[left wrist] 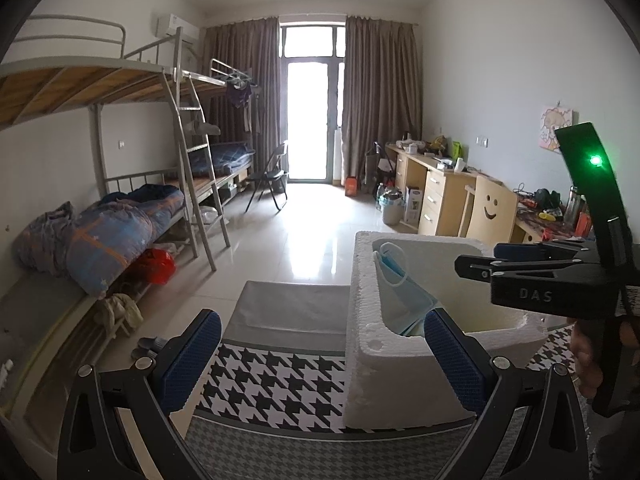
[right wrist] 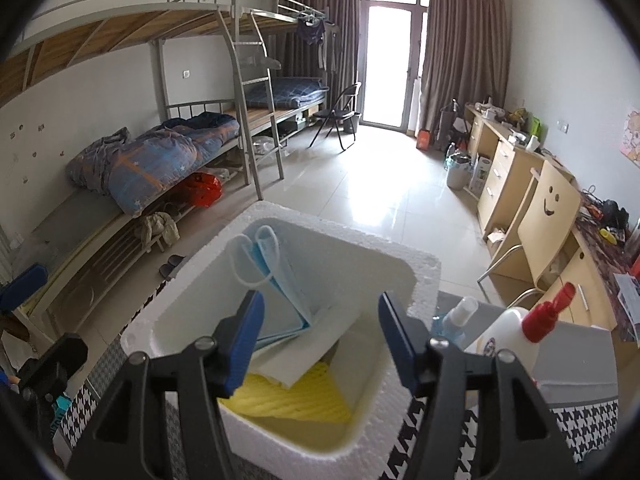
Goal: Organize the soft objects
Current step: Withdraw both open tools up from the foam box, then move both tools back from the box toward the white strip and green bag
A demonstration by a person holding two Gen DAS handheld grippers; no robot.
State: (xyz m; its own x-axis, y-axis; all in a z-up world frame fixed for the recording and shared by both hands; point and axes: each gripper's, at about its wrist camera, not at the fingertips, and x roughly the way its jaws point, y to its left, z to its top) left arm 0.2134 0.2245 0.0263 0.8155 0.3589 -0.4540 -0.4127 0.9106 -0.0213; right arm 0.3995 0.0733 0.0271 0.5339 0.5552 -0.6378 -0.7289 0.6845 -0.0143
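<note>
Left wrist view
Landmark: the white foam box [left wrist: 384,376] stands on the houndstooth cloth [left wrist: 276,380]; every place below is given from it.
Left gripper [left wrist: 320,360]: your jaws stand wide with nothing between them, one pad against the box's near corner, the other out over the cloth.
Face masks [left wrist: 400,292]: they lean on the box's inner wall, ear loops at the rim.
Right gripper [left wrist: 480,270]: you hold it above the box's opening.

Right wrist view
Right gripper [right wrist: 316,332]: jaws parted, empty, above the box [right wrist: 400,280].
Contents: face masks [right wrist: 276,276] upright against the far-left wall, white sheets [right wrist: 304,356] below them, a yellow foam net [right wrist: 288,400] on the floor.
Beside the box: a spray bottle [right wrist: 456,320] and a red-capped bottle [right wrist: 512,328], on its right.
Advice: lift straight up so your pads miss the ear loops; steady the box with your left.
</note>
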